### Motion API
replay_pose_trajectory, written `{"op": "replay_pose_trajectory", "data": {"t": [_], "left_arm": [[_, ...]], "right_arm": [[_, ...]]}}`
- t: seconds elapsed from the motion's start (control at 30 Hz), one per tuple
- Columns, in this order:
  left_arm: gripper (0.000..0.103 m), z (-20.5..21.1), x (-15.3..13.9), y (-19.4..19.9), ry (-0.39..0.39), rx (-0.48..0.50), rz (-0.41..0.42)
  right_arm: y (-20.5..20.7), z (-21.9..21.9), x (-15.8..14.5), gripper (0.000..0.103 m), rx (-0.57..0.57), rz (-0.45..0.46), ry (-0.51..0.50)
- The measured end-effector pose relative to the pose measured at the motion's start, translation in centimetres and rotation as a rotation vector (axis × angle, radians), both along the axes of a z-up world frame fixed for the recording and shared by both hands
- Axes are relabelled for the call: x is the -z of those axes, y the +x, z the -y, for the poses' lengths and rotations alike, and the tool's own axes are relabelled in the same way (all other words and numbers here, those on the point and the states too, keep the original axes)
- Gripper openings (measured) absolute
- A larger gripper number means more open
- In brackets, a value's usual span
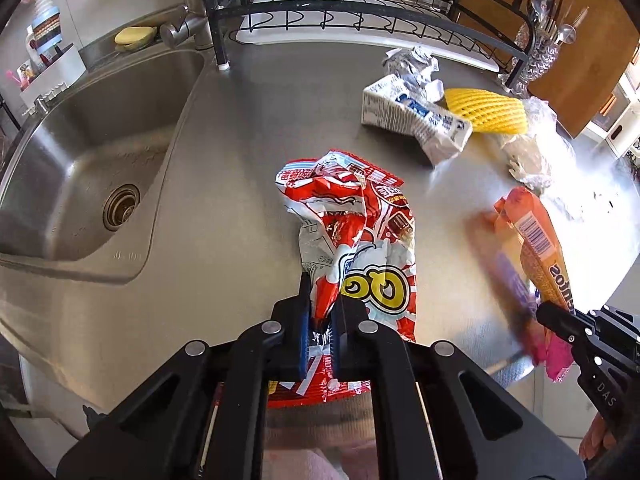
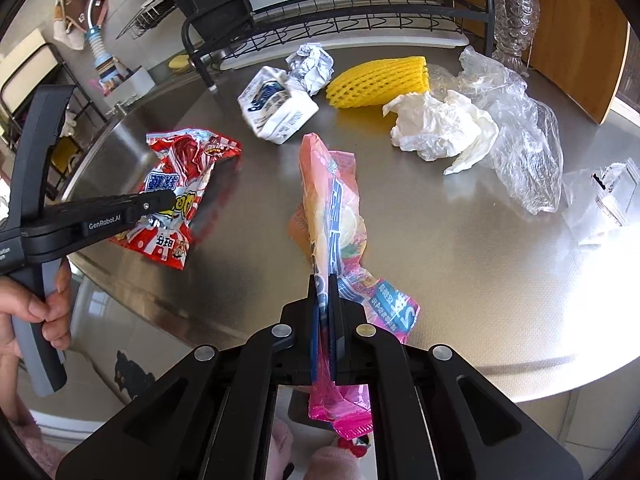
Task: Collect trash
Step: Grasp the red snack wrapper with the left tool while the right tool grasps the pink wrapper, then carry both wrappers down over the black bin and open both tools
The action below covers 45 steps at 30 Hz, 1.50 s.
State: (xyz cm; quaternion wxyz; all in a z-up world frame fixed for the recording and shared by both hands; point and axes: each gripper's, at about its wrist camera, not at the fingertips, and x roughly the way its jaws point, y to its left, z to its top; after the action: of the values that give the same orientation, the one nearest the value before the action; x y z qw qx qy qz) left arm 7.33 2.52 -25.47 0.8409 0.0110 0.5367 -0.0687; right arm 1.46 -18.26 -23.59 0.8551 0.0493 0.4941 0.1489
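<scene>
My left gripper (image 1: pixel 322 300) is shut on a red and white snack bag (image 1: pixel 352 232) lying on the steel counter; the bag also shows in the right wrist view (image 2: pixel 180 192), with the left gripper (image 2: pixel 160 202) on it. My right gripper (image 2: pixel 327 292) is shut on a pink and orange snack wrapper (image 2: pixel 332 208), held near the counter's front edge. In the left wrist view that wrapper (image 1: pixel 536 248) is at the right, with the right gripper (image 1: pixel 560 320) at its lower end.
Further back lie a crushed white milk carton (image 2: pixel 276 108), crumpled foil (image 2: pixel 312 64), a yellow foam net (image 2: pixel 380 80), white tissue (image 2: pixel 436 128), clear plastic film (image 2: pixel 520 136) and a small clear packet (image 2: pixel 608 196). A sink (image 1: pixel 92 160) is at left, a black dish rack (image 1: pixel 352 12) behind.
</scene>
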Motion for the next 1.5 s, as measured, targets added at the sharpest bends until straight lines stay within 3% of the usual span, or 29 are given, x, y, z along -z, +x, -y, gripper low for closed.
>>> {"op": "replay_pose_trajectory", "data": {"t": [0.43,0.7,0.97,1.2,1.5], "left_arm": [[0.006,0.9,-2.0,-10.7,-0.018,0.033,0.001],[0.006,1.0,-1.2,-16.5,-0.036,0.037,-0.056],[0.006,0.1,3.2,-19.2,-0.056,0.015,-0.148],[0.006,0.0,7.5,-19.2,-0.066,0.021,-0.171],[0.006,1.4,16.6,-18.2,-0.066,0.040,-0.258]], "right_arm": [[-7.3,0.7,-1.0,0.004,-0.015,0.003,0.025],[-12.5,1.2,-0.3,0.004,-0.043,-0.046,0.020],[-15.4,0.7,3.5,0.004,-0.047,-0.150,0.010],[-15.3,0.0,8.0,0.004,-0.019,-0.214,0.012],[-13.1,-0.8,15.8,0.004,0.031,-0.319,0.010]]}}
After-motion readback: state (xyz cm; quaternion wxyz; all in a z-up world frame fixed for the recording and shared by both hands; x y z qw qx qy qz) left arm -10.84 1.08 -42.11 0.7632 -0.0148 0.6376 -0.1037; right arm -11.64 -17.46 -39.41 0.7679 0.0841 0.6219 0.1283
